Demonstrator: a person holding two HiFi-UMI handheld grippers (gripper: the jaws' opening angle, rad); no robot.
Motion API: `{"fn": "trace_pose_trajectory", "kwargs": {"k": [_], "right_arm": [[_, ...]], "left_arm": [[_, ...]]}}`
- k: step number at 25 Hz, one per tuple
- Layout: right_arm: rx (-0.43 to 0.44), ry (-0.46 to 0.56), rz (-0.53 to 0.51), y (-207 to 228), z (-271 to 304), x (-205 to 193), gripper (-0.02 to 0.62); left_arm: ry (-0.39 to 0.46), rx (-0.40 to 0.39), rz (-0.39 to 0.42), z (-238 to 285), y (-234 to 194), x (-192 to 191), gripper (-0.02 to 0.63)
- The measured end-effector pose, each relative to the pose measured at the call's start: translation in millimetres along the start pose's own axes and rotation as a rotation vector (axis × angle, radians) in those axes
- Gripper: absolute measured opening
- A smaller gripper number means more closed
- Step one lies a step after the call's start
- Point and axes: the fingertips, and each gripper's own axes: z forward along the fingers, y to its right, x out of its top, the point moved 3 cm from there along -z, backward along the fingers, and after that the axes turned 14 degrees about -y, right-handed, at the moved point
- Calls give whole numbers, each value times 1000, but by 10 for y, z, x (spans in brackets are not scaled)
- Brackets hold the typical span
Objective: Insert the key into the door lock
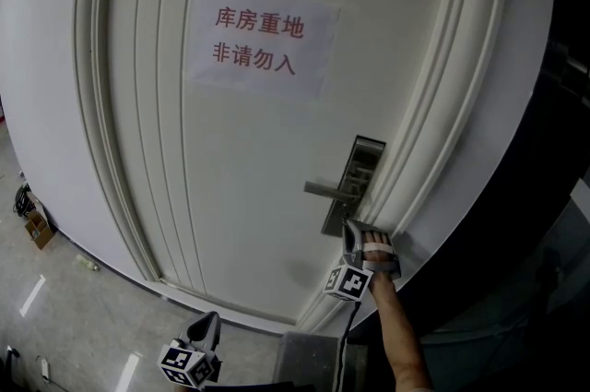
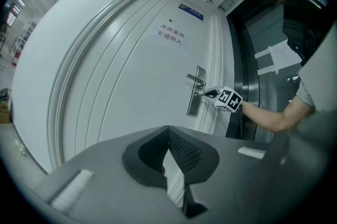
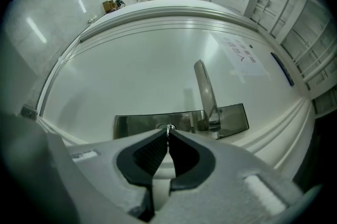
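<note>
A white door [image 1: 230, 150] carries a steel lock plate [image 1: 361, 169] with a lever handle [image 1: 330, 190]. My right gripper [image 1: 349, 228] points level at the lower end of the plate. In the right gripper view its jaws [image 3: 168, 136] are shut on a small metal key [image 3: 168, 127], and the key's tip sits at the keyhole in the lock plate [image 3: 134, 125], beside the lever handle [image 3: 205, 91]. My left gripper [image 1: 208, 324] hangs low, well away from the door, with its jaws [image 2: 168, 131] shut and nothing between them. From there the right gripper [image 2: 207, 94] shows at the lock plate [image 2: 194, 107].
A paper sign [image 1: 260, 40] with red characters hangs on the upper door. Raised mouldings [image 1: 433, 132] frame the door on the right, beyond them a dark opening. A cardboard box [image 1: 39, 230] lies on the floor at the left. A person's forearm [image 1: 403, 339] holds the right gripper.
</note>
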Motion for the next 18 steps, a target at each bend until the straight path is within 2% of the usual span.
{"fn": "trace_pose_trajectory", "kwargs": {"k": [18], "right_arm": [[-12, 12, 10, -23, 262, 55, 12]], "left_arm": [[6, 22, 15, -48, -55, 13, 2]]}}
